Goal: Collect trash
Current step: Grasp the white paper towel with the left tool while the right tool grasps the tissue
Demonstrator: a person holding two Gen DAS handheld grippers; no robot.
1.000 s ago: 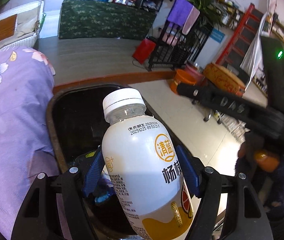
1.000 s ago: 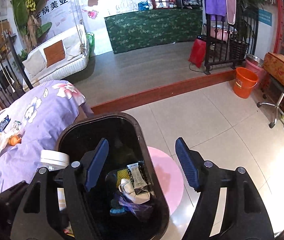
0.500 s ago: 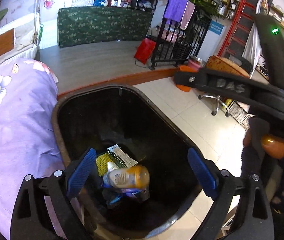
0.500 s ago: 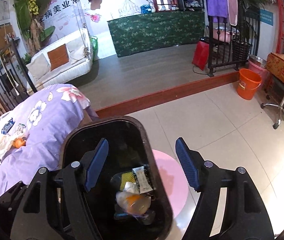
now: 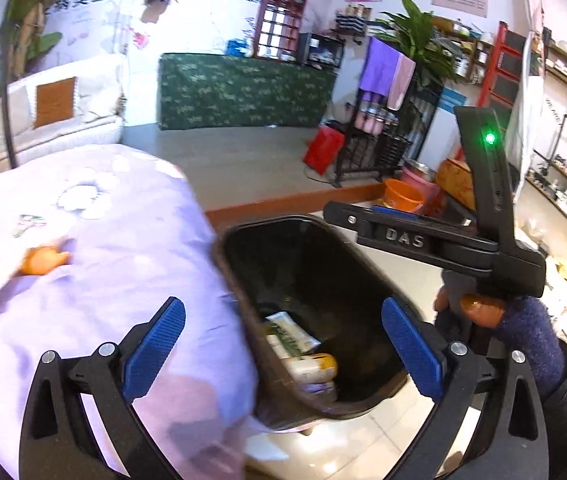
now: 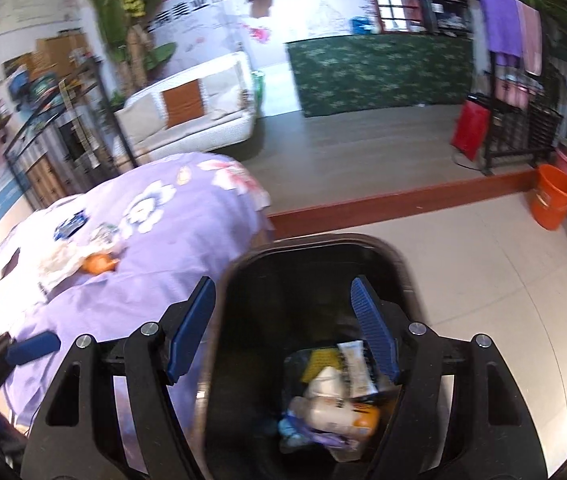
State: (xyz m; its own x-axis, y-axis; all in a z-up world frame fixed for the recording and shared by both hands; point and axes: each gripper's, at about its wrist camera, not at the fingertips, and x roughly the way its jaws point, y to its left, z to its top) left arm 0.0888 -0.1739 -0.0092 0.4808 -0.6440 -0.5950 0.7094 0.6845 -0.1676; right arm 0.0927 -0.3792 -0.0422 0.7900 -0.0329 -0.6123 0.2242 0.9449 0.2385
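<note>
Both jaws are being held apart and empty. The bottle (image 6: 337, 414) is lying inside the black bin (image 6: 315, 248). Next, the orange scrap (image 5: 41, 260) on the bed (image 5: 123, 248), at the far left, is probably needing to be fetched.

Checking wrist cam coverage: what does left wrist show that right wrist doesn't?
Left wrist only: the right tongs from outside, green light lit, with the hand gripping them. Right wrist only: a blue wad low in the bin. Both: the black bin, the dropped bottle inside, the orange scrap on the purple cover.
</note>
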